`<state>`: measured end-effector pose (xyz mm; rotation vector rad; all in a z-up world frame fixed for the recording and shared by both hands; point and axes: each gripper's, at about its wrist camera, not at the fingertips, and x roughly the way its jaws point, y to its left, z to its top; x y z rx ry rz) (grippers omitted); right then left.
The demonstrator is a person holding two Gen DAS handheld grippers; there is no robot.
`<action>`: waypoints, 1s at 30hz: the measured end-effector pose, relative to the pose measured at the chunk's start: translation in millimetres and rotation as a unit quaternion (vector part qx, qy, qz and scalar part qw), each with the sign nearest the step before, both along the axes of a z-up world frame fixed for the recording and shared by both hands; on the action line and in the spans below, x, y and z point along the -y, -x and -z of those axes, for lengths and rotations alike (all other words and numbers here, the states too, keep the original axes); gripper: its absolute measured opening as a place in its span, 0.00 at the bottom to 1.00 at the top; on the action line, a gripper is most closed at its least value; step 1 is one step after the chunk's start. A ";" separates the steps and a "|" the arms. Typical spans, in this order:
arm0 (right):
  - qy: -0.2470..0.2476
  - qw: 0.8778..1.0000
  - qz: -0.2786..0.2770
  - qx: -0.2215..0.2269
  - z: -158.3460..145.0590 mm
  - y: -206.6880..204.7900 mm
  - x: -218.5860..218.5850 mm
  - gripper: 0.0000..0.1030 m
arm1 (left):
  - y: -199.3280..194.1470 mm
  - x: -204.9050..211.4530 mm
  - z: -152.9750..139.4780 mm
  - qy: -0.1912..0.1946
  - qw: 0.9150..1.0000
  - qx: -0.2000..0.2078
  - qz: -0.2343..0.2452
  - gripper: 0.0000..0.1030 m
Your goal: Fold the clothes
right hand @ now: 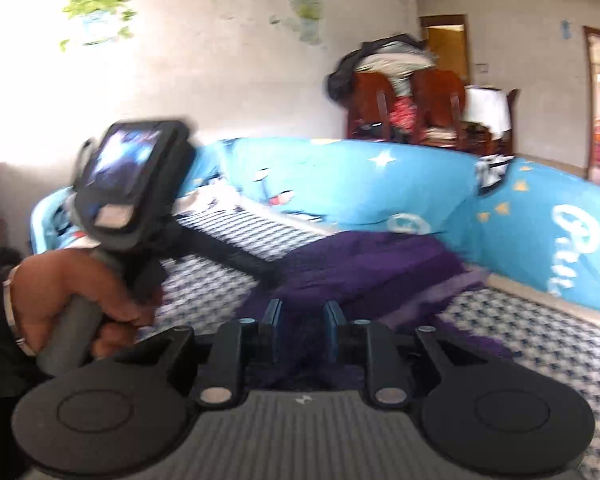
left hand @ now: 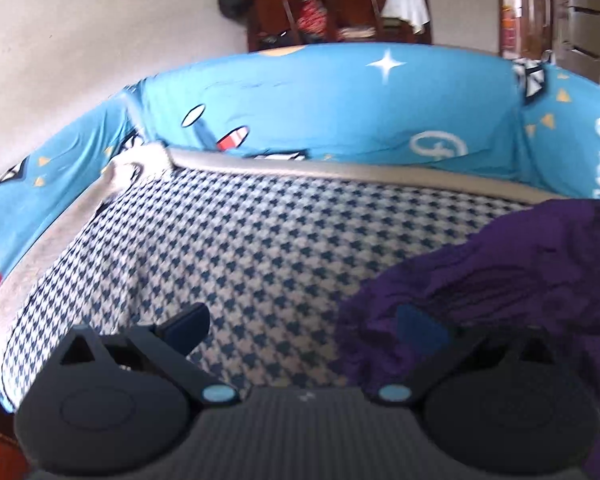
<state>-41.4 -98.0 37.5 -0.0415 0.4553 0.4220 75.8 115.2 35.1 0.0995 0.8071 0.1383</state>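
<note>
Here, purple garment (right hand: pixel 364 268) rumpled, axis unclear.

Legible text: scant. Blue sofa cover (left hand: pixel 340 96) bears white cursive lettering. Below and right of its white star (left hand: pixel 386 65), a lone looped "F". Further right, on the side panel, a vertical script word, cut off; only "Fa…" discernible. Right wrist view: same lettering blurred, unreadable.
</note>
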 end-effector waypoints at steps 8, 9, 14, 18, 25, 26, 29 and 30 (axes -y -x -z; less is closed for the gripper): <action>-0.003 0.994 0.103 -0.041 4.6 -28.0 43.9 0.33 | 9.0 -10.1 -13.2 0.064 0.998 0.011 0.028 1.00; -0.010 0.993 0.110 -0.050 8.3 -30.9 46.9 0.38 | 12.2 -8.8 -16.4 0.076 0.996 0.016 0.041 1.00; -0.040 0.987 0.130 -0.087 26.3 -43.5 52.7 0.56 | 28.0 5.7 -29.0 0.118 0.986 0.039 0.115 1.00; -0.070 0.982 0.134 -0.115 40.2 -59.5 50.8 0.62 | 37.6 16.3 -30.4 0.119 0.979 0.048 0.159 1.00; -0.087 0.976 0.133 -0.148 61.7 -82.5 41.4 0.66 | 44.9 28.5 -22.3 0.113 0.970 0.036 0.214 1.00; -0.092 0.975 0.133 -0.153 65.2 -85.0 40.2 0.66 | 45.8 29.7 -20.6 0.110 0.969 0.033 0.221 1.00; -0.108 0.971 0.133 -0.168 74.6 -90.8 36.9 0.62 | 49.8 33.1 -16.3 0.098 0.965 0.029 0.241 1.00; -0.113 0.970 0.132 -0.171 77.2 -92.2 36.0 0.58 | 51.0 34.3 -14.9 0.092 0.964 0.027 0.248 1.00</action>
